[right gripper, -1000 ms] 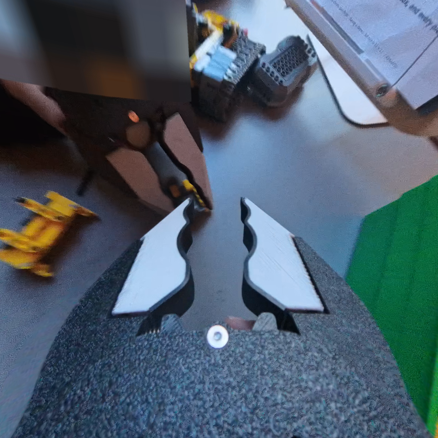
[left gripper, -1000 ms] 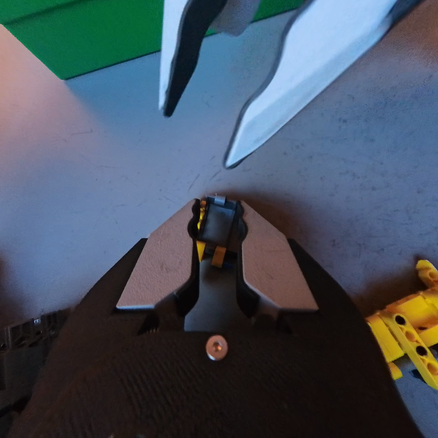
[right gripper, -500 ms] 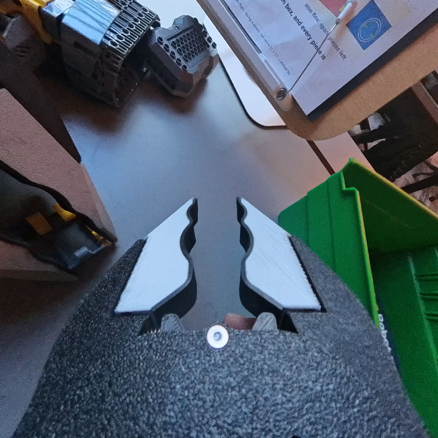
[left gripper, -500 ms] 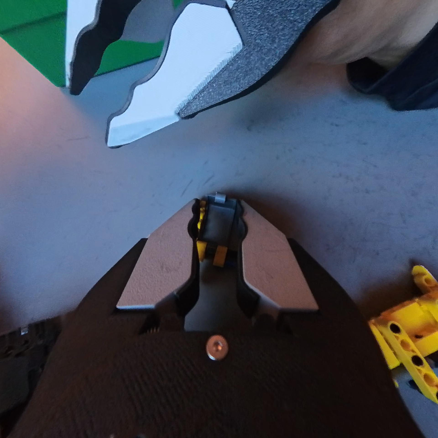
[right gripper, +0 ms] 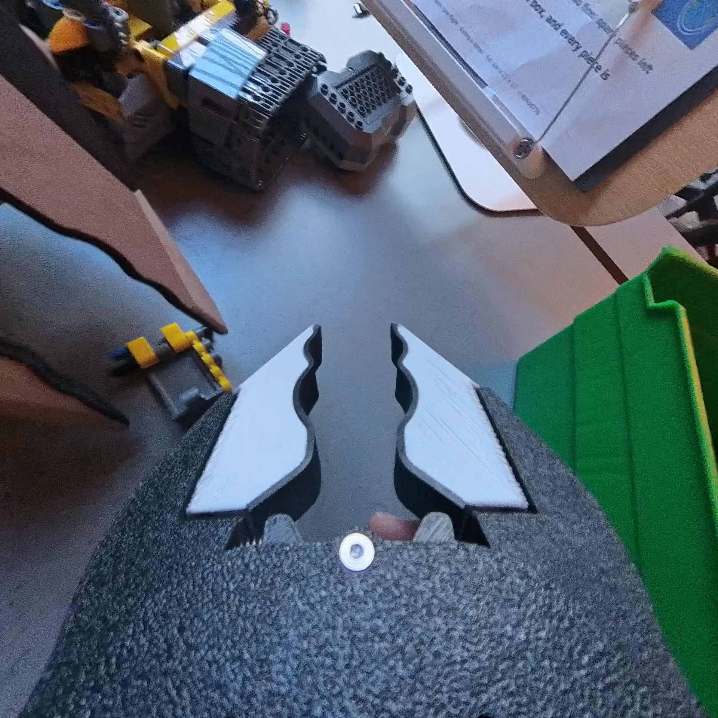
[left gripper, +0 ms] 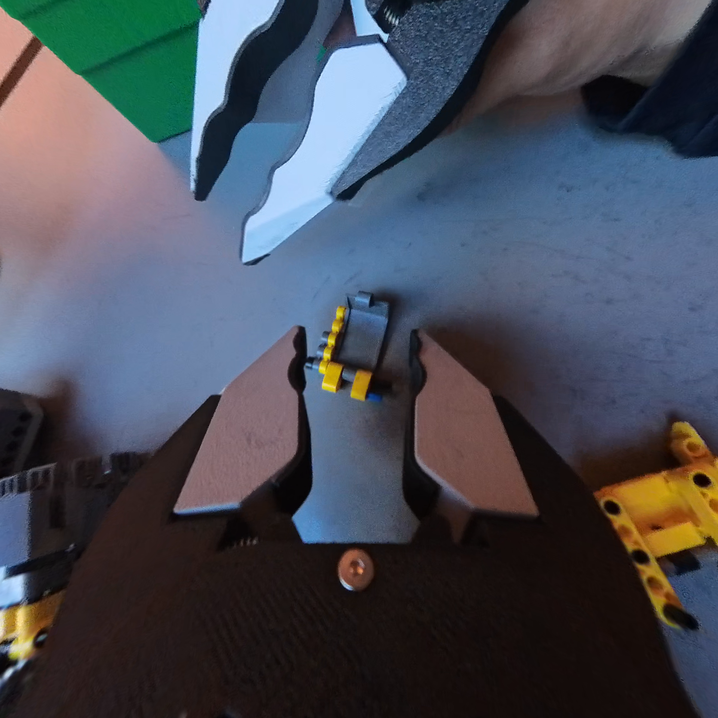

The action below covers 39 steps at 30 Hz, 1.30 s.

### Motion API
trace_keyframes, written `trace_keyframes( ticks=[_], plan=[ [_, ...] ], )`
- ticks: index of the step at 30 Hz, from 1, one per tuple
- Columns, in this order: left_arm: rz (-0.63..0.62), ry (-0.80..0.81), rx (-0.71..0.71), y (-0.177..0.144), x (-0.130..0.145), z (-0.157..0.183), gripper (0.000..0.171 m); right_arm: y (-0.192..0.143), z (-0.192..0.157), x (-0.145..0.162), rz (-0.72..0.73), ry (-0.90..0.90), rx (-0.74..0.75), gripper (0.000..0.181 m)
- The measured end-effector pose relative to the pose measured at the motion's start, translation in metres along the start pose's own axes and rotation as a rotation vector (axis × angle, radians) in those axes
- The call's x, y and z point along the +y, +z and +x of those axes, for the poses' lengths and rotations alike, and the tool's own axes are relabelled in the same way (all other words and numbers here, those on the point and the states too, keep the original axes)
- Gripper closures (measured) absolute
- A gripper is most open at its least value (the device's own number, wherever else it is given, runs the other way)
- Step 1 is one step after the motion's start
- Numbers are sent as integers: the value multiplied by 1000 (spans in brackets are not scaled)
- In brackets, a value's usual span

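A dark grey bench [left gripper: 544,272] with a matte, finely scratched top fills both views. Warm, reddish light falls across its far parts, while cooler bluish light lies on the middle; soft shadows pool near the lower edges. At the far right a pale wooden board [right gripper: 606,194] with rounded corners stands tilted above the bench. Beyond the bench edge, dark indistinct shapes [right gripper: 695,209] show, too dim to identify.

The bench [left gripper: 544,272] looks matt grey with fine scratches. The small assembly [left gripper: 355,357] on it is glossy yellow and grey plastic. At upper right, the right hand-held gripper [right gripper: 355,334] has a rough, grainy shell with smooth white fingers [right gripper: 264,427]. The green bin [right gripper: 606,427] is smooth plastic.
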<state>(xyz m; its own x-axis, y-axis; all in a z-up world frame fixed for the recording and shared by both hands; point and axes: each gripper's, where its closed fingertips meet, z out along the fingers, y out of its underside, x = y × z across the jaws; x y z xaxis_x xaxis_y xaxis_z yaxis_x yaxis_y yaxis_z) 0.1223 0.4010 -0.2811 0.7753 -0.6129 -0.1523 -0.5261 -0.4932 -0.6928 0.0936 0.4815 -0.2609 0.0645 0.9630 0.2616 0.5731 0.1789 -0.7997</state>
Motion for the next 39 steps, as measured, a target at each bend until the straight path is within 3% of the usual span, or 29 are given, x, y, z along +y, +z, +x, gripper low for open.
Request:
trace_keyframes(
  ticks=[7,12,17,22,29,39],
  plan=[
    [-119,34,-7,-10,23,-12,124,-21,-36,-6,46,7,-294,152],
    [-144,49,31,-11,16,-17,124,-36,-64,-1,35,57,-524,137],
    [-99,51,-8,-14,-9,-36,130,-35,-80,7,-29,122,-621,129],
    [34,-70,45,-10,-28,-37,137,-19,-66,11,-51,178,-527,143],
    [-100,-19,-42,-10,10,-41,139,-16,-56,4,-3,187,-485,144],
    [-147,53,-169,6,19,-49,160,-4,-32,6,-6,267,-345,145]
  ],
)
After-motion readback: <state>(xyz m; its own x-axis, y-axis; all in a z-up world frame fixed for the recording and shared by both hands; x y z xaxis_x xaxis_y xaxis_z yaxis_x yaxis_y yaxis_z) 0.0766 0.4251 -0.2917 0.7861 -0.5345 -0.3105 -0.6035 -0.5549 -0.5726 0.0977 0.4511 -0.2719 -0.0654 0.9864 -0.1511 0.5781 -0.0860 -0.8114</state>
